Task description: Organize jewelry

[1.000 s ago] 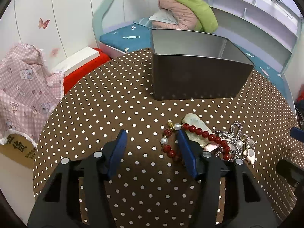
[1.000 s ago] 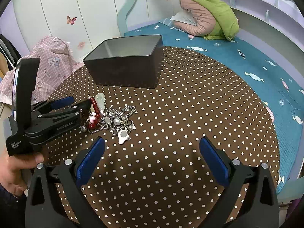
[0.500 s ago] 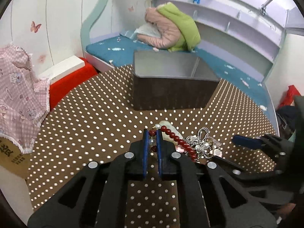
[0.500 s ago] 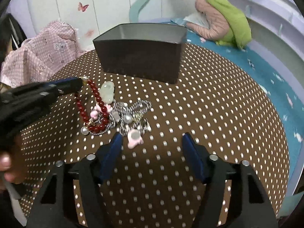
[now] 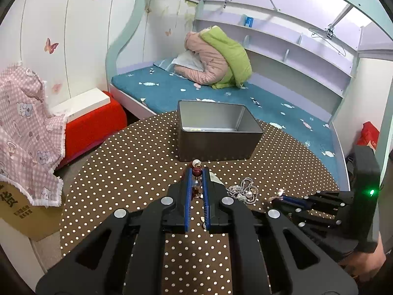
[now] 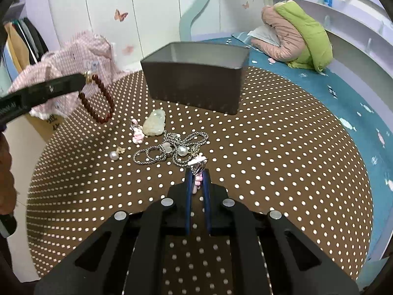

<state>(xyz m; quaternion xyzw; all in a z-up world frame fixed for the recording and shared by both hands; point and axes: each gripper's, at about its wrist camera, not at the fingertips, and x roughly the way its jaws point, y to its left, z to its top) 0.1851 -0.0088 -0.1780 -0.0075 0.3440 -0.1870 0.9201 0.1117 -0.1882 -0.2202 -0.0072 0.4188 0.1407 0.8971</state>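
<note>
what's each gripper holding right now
Left gripper: closed on the dark red beaded bracelet, lifted.
Right gripper: closed on a small pink charm.

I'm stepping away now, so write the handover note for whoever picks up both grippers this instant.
Left gripper: shut on the red bead bracelet, which hangs in the air left of the metal box.
Right gripper: shut on a pink charm at the near edge of the pile; the silver chain lies against it and may be attached.
On the dotted table: jade pendant, pink bunny charm, pearl earring, silver chain with its pearl.
Done: both pieces are gripped. As far as I can see into the box, no jewelry is there.
Left: drop both in, then fetch the rest.
</note>
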